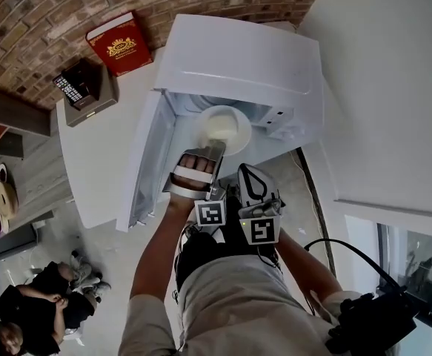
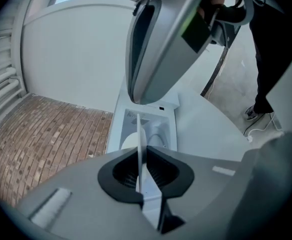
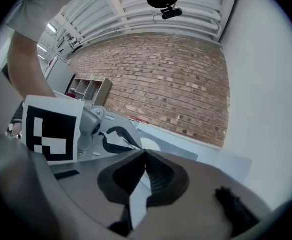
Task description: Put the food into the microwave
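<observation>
Bearing a microwave (image 1: 238,54), white table (image 1: 101,162) seemingly abuts brickwork (image 1: 45,13).

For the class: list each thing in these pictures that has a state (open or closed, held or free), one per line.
Microwave door: swung open.
White dish: gripped by its rim, at the mouth of the microwave.
Left gripper: shut on the white dish.
Right gripper: shut, nothing between its jaws.
Red book: closed, lying flat on the table.
</observation>
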A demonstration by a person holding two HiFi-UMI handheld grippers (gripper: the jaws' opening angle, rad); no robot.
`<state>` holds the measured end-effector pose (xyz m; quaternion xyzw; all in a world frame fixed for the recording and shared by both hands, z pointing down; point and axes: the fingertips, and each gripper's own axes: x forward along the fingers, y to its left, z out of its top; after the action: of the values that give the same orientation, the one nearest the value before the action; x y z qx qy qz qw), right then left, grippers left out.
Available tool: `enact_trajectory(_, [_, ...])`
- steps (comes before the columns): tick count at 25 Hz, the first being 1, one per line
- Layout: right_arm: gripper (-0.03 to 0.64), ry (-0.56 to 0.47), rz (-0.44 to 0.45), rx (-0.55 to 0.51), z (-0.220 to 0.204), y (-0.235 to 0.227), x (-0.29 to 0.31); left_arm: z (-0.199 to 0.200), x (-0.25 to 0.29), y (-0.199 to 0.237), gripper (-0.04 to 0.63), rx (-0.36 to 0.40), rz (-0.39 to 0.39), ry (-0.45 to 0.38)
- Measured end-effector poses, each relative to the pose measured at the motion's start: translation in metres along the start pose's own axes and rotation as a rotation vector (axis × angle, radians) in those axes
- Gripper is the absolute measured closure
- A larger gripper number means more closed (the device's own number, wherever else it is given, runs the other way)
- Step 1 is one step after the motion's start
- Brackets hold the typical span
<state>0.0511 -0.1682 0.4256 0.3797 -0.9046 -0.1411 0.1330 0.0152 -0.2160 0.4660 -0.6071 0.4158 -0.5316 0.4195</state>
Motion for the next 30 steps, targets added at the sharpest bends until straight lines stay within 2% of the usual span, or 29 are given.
enact_trajectory(5, [0.607, 0.009, 0.034, -0.025, -0.019, -0.002, 0.022, -0.013, 0.021, -0.020, 0.554, 0.012, -0.056, 0.036])
enact_trajectory(7, [0.607, 0.002, 0.051, -0.033, -0.023, -0.001, 0.028, -0.013, 0.028, -0.025, 0.555, 0.002, -0.054, 0.029])
enact_trajectory(10, [0.607, -0.013, 0.055, -0.021, -0.031, -0.005, 0.043, -0.017, 0.046, -0.025, 0.555, -0.015, -0.012, 0.011])
enact_trajectory(12, [0.607, -0.014, 0.054, -0.011, -0.038, -0.010, 0.054, -0.024, 0.061, -0.021, 0.558, -0.006, 0.007, 0.027])
enact_trajectory(16, [0.607, 0.019, 0.069, 0.018, -0.053, -0.008, 0.063, -0.033, 0.081, -0.030, 0.557, 0.015, -0.021, 0.055])
enact_trajectory(30, [0.607, 0.059, 0.093, 0.055, -0.077, -0.028, 0.095, -0.040, 0.140, -0.044, 0.557, 0.056, -0.082, 0.046])
